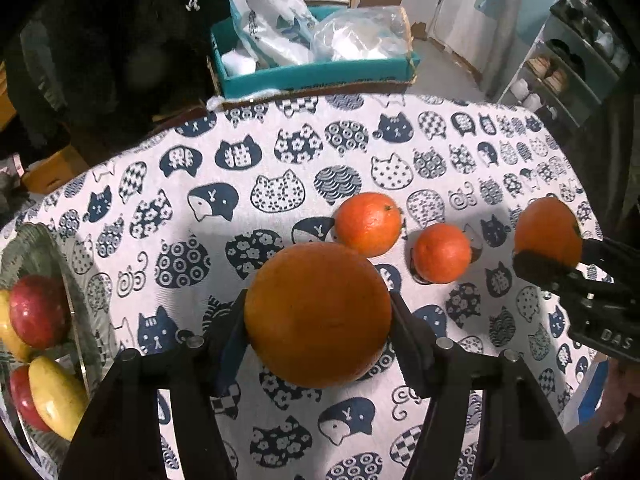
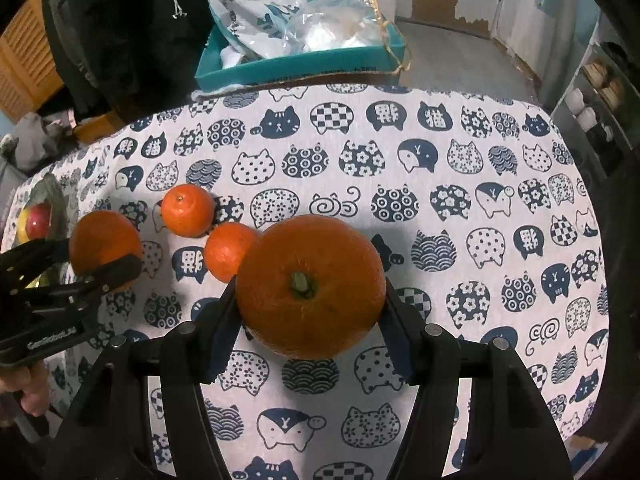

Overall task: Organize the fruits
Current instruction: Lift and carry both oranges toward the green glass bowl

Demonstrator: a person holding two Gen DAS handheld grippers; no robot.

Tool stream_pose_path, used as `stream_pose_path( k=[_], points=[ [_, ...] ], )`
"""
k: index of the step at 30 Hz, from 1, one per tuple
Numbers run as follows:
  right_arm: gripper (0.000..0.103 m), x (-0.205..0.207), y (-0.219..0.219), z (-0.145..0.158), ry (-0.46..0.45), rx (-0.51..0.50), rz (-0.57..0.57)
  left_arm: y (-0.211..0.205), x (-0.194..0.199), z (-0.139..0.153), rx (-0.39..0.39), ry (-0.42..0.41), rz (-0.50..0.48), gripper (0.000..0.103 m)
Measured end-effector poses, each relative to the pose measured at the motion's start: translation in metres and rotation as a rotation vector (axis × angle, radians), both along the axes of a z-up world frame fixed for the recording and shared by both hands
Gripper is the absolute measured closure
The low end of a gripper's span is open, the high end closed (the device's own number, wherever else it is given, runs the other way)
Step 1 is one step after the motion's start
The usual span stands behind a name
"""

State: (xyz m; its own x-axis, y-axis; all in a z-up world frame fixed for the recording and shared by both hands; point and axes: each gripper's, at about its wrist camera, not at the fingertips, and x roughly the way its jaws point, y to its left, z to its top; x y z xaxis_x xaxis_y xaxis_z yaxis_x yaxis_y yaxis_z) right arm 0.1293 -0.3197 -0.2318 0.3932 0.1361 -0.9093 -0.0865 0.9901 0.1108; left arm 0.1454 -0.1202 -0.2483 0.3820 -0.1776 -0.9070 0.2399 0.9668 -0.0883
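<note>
behind the table stands a teal cardboard box (image 1: 316, 70) full of plastic bags (image 1: 352, 36), and at the far right a shoe rack (image 1: 560, 68) against the wall. nearer, the table is covered by a white cloth with blue cat faces (image 2: 460, 152), and it fills most of both views.

at the left edge of the cloth sits a glass bowl (image 1: 82, 328) that holds red apples (image 1: 38, 310) and a yellow fruit (image 1: 56, 396) — i judge this is where the fruits should go.

the left gripper (image 1: 318, 316) is closed on a large orange (image 1: 318, 314), one finger on each side of it. the right gripper (image 2: 310, 296) grips a second orange (image 2: 310, 286) the same way, stem end toward the camera. whether these two fruits touch the cloth or are lifted, i cannot say.

between the grippers, two small mandarins (image 1: 368, 224) (image 1: 442, 253) lie loose on the cloth, close beside each other.

what can go wrong: the oranges are round and smooth, and the fingers hold them only at two narrow places, so a quick turn may let one slip and roll off the table. also the two grippers are near each other — if both go to the bowl together they may collide, or knock the mandarins away. an orange dropped from height into the glass bowl may push the apples out.
</note>
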Motion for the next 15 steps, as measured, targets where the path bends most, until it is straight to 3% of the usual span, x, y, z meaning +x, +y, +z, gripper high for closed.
stream_pose_path(
  k=[15],
  points=[
    [0.04,-0.01,0.016,0.041,-0.109,-0.008,0.044,0.011,-0.023,0.055,-0.026,-0.102,0.005,0.037]
  ],
)
